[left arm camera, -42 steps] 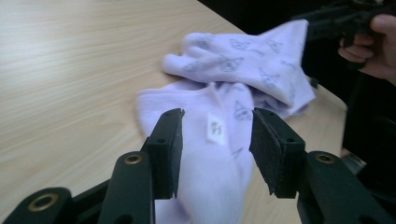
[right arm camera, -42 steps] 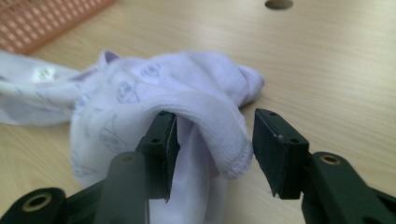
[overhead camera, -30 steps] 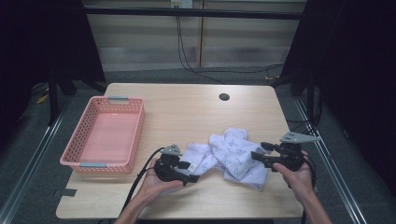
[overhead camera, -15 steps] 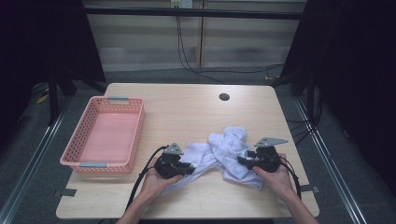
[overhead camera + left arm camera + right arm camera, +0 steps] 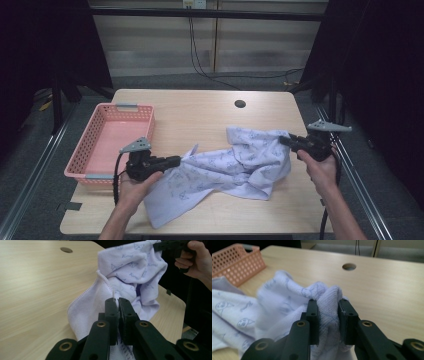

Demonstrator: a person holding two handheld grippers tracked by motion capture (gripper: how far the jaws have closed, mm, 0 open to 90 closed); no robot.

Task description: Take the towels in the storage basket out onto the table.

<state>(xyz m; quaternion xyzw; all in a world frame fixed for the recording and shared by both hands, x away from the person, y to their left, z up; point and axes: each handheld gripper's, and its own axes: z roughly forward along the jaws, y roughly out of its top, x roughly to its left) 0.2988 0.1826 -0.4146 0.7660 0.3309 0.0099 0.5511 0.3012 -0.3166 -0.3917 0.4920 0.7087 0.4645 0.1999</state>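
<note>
A second ago my two grippers sat at either side of the white cloth (image 5: 235, 165), which lay bunched in a heap on the tabletop (image 5: 200, 110). Since then both have been closing. My left gripper (image 5: 176, 160) now has its fingers (image 5: 111, 307) pinched tight on a thin hemmed edge of the cloth, and my right gripper (image 5: 285, 141) has its fingers (image 5: 313, 312) clamped on a thick fold. My hands have moved apart and risen, the left one toward the pink basket (image 5: 95, 150), the right one toward the tabletop's right edge. The cloth no longer sits heaped: it is drawn out into a long, loose span between the two grippers, its lower part trailing on the tabletop.
</note>
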